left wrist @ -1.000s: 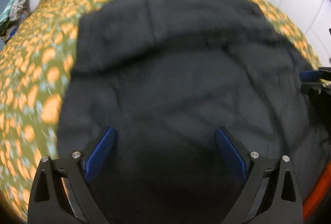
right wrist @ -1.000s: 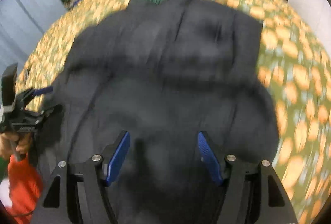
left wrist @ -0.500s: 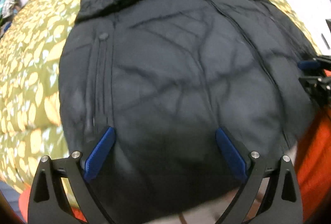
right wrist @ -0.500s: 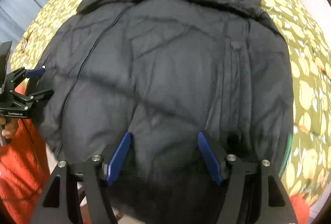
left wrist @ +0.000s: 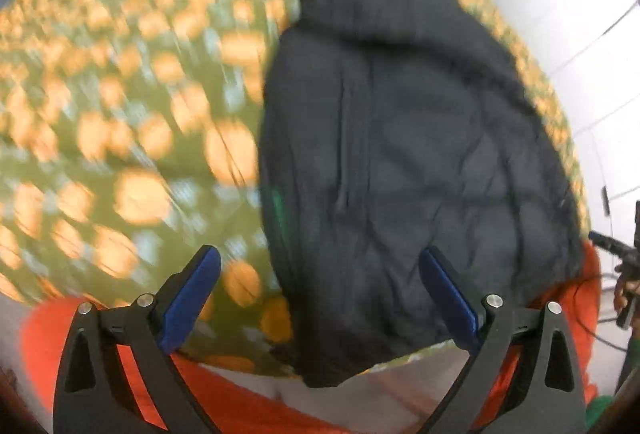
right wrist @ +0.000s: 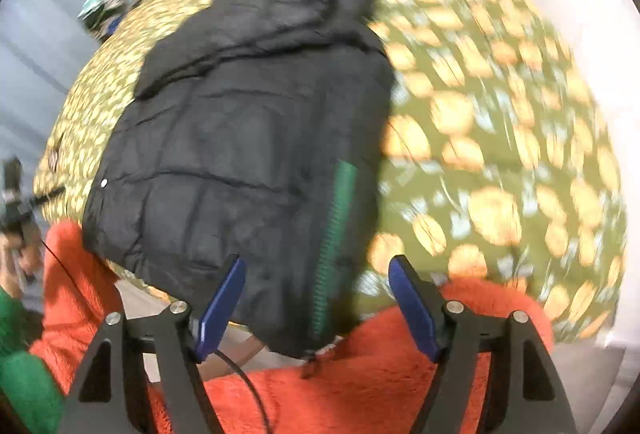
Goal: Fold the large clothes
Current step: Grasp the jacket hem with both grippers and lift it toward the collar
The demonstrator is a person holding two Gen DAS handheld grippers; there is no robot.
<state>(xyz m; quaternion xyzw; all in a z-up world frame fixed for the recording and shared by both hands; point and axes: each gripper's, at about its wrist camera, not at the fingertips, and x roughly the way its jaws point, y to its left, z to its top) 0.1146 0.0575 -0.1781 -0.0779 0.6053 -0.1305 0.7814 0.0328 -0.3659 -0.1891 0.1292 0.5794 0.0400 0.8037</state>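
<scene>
A large black padded jacket (left wrist: 408,161) lies on the bed, collar at the far end, its near hem hanging over the bed's near edge. It also shows in the right wrist view (right wrist: 256,153), with a green zipper strip (right wrist: 336,234) along its right side. My left gripper (left wrist: 320,298) is open and empty, held above the near hem with the jacket's left edge between the fingers' line of sight. My right gripper (right wrist: 318,304) is open and empty above the jacket's near right corner. Both views are motion-blurred.
The bed is covered by a green bedspread with orange flowers (left wrist: 120,137), also in the right wrist view (right wrist: 500,153). An orange fleece garment (right wrist: 360,378) lies under both grippers. A pile of clothes (right wrist: 108,1) lies at the bed's far left. White wall panels (left wrist: 580,33) stand to the right.
Both grippers have pulled back and apart, the left swinging left and the right swinging right. The jacket now fills less of each view and more bedspread shows. Both stay open.
</scene>
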